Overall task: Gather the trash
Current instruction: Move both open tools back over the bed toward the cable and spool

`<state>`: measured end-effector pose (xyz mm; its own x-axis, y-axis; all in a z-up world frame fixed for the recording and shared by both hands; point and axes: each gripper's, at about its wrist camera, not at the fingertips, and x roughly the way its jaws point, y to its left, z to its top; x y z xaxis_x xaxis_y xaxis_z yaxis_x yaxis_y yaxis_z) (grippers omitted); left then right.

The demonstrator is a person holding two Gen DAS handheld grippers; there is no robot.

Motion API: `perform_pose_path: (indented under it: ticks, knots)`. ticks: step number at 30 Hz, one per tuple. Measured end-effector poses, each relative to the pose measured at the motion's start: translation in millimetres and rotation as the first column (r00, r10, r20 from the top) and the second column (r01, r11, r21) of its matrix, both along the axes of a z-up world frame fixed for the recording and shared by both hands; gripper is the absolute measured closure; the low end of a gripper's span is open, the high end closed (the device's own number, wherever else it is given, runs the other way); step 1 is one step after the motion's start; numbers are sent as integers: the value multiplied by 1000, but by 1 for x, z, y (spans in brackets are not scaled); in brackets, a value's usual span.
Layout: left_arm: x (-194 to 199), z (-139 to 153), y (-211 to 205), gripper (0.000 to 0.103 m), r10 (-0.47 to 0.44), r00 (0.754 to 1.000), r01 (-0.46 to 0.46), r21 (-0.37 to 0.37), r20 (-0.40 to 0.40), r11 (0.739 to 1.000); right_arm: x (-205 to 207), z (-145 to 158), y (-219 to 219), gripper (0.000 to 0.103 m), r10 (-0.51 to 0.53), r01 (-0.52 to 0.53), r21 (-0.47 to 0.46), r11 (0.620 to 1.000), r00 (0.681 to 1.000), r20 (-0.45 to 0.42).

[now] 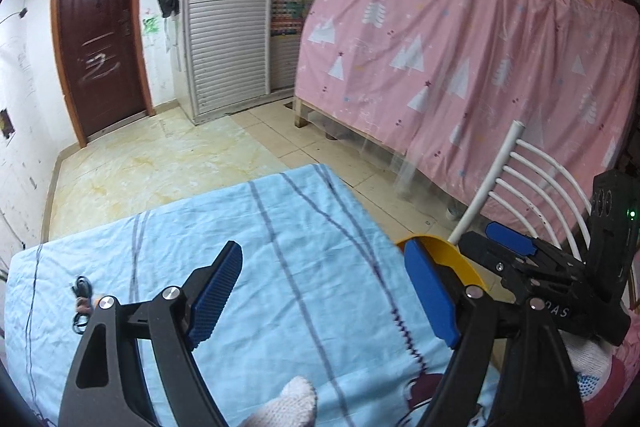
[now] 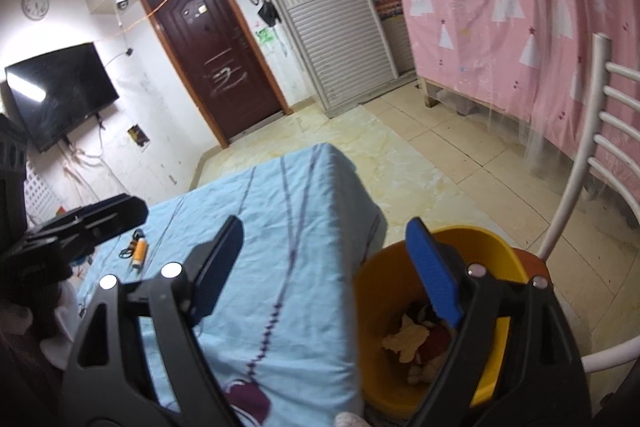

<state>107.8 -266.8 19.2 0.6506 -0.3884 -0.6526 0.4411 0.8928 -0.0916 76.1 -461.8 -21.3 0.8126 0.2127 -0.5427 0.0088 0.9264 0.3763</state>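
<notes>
Trash [image 2: 412,341] lies at the bottom of the yellow bin [image 2: 384,291], and only the right wrist view looks down into it: crumpled paper and some dark red bits. The left wrist view shows just a slice of that bin's rim [image 1: 440,247].

Going left to right in the left view: a small black cord [image 1: 81,291] lies on the bench's blue cloth [image 1: 280,227], then the left gripper [image 1: 324,299] with its fingers spread wide and holding nothing, then the right gripper [image 1: 508,247].

In the right view: a TV [image 2: 60,91] on the wall, an orange tube [image 2: 140,253] on the cloth, then the right gripper [image 2: 326,269] open and empty above the bin, then a white chair [image 2: 592,147].
</notes>
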Motion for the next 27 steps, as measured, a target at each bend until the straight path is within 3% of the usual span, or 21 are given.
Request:
perform_pose_path:
  ticks: [13,27]
  knots:
    - [20,-5,83,27,136,991,-136,4,-6,991,26,3,86,23,155,-157,-67,985,987,-33]
    - [48,-20,176,27,302,952,-301,34,-48,953,44,2,166,23,296,-303,-128,944,952,-77]
